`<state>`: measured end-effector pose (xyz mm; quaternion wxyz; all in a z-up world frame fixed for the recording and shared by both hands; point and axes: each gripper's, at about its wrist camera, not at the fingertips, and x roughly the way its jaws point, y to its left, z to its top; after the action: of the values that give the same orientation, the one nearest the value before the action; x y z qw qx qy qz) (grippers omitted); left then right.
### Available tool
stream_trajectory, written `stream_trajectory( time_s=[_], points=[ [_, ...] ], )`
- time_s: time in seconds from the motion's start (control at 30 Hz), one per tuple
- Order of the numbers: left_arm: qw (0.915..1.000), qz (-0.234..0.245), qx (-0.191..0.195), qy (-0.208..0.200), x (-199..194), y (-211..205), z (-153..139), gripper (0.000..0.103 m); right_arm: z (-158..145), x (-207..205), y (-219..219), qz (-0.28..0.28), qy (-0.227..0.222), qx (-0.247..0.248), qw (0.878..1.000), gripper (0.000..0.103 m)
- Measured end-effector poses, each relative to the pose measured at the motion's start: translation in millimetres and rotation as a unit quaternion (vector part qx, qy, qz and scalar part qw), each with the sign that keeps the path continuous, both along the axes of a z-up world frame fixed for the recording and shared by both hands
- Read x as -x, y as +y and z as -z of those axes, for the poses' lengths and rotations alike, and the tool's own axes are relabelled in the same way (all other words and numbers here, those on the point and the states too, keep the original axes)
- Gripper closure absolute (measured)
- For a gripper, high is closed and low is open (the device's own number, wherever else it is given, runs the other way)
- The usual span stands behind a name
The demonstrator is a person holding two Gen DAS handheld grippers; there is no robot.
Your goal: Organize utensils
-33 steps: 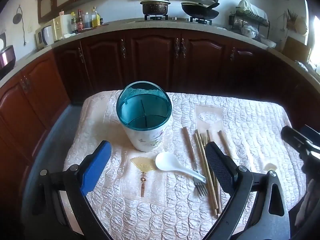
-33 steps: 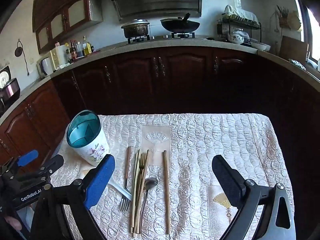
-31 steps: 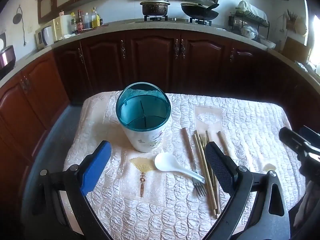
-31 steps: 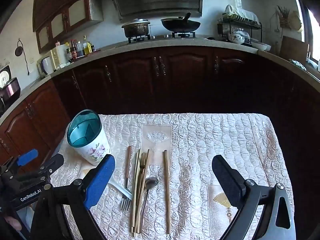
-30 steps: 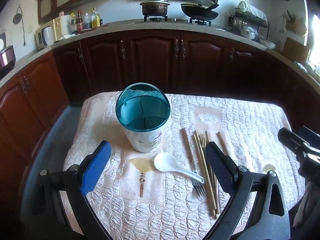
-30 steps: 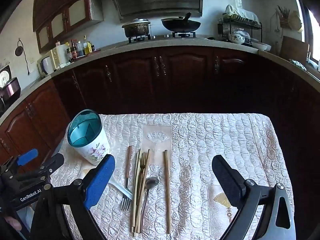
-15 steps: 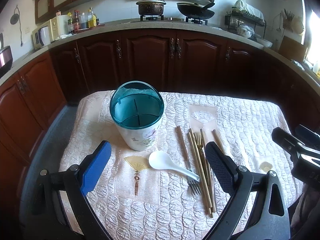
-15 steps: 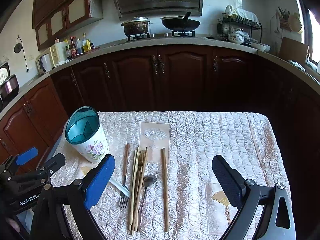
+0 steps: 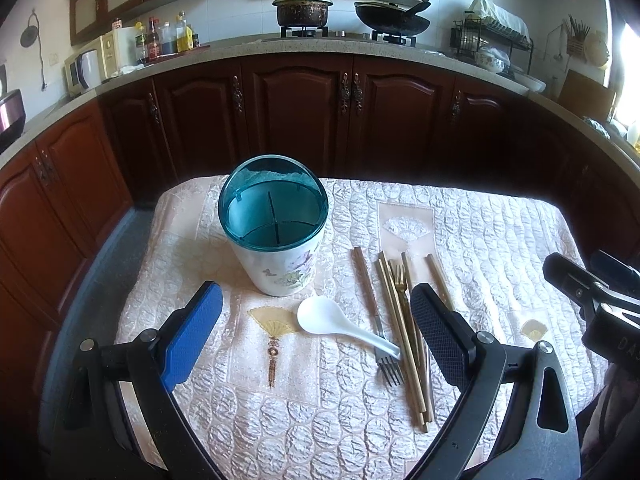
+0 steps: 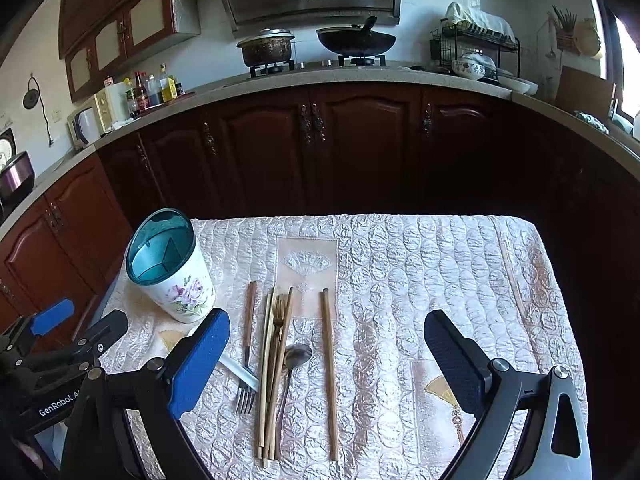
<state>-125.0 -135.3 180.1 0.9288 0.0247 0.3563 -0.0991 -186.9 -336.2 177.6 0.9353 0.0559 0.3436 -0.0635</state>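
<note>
So the table's covered with a cream quilted tablecloth [image 10: 420, 264] with fan motifs sewn in. Toward the left edge there's an upright white floral utensil holder with a teal divided insert [image 9: 276, 228]. Just in front of it lies a white ceramic soup spoon [image 9: 340, 326], handle end touching a wooden-handled fork [image 10: 247, 344]. Beside that, a bundle of light bamboo chopsticks [image 10: 269, 368] with a gold fork [image 10: 279, 312] and a metal spoon [image 10: 294, 364] mixed in, then one brown chopstick [image 10: 329, 372] lying apart to the right.

Glossy white spoon [image 9: 340, 322], wooden chopsticks [image 10: 329, 356], quilted satin tablecloth [image 10: 420, 280]
</note>
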Motion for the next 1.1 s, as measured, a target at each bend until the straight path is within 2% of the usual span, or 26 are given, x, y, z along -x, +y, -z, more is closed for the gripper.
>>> stream_trajectory(
  time_s=[0.37, 1.1],
  points=[
    [0.9999, 0.003, 0.001, 0.01, -0.9, -2.4, 5.0, 0.008, 0.9, -1.6, -6.1, 0.006, 0.019, -0.006, 1.0, 0.005],
    [0.9998, -0.005, 0.006, 0.018, -3.4, 0.3, 7.7, 0.008, 5.6, -1.0, -5.4, 0.004, 0.018, -0.006, 1.0, 0.005]
  ],
)
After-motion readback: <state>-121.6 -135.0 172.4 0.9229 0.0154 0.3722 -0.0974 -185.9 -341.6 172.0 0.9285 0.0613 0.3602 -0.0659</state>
